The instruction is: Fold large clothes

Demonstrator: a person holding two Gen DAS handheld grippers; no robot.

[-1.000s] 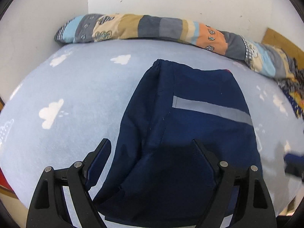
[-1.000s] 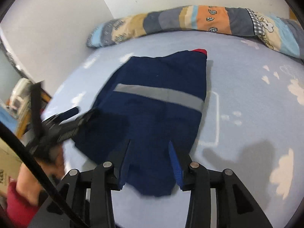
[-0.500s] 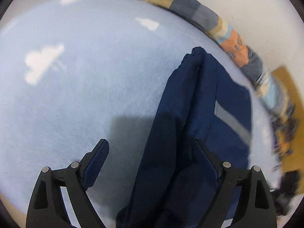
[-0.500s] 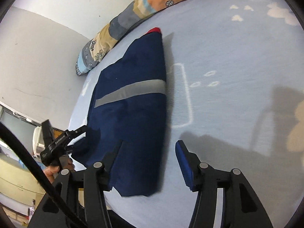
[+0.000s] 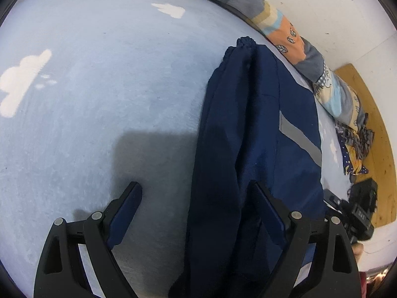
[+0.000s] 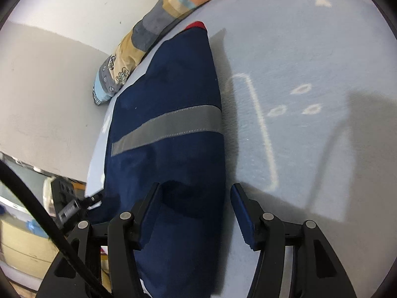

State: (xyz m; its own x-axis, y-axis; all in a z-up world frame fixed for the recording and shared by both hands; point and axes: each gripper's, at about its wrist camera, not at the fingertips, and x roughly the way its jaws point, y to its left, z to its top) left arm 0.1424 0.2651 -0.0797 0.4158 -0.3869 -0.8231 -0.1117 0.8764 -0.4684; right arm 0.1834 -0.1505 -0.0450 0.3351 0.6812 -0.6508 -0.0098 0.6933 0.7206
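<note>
Left tongs [image 5: 196, 196]: jaws spread wide, released, nothing clamped; they straddle the left edge of the navy garment [image 5: 250, 154], one pad over bare bedsheet [image 5: 104, 94], the other over the cloth. Right tongs [image 6: 196, 198]: jaws parted and easing wider, the garment's [image 6: 173, 124] right folded edge lying between them, the pads not pressing on it; the outer pad stands over the sheet [image 6: 310, 49]. Navy garment: folded lengthwise into a long narrow stack, lying flat on the bed, a grey reflective band [image 6: 168, 129] across it, a gathered hem [image 5: 245, 42] at the far end in the left view, a red scrap [image 6: 198, 25] showing at the far end in the right view. Bedsheet: pale blue, printed with white clouds [image 5: 22, 84] and outlined shapes. Patchwork bolster [image 6: 148, 39]: striped in grey, tan, orange and blue, along the white wall [image 6: 62, 5] beyond the garment. Wooden board [image 5: 372, 134]: seen at the bed's far corner in the left view, crumpled patterned cloth [image 5: 354, 146] beside it.
</note>
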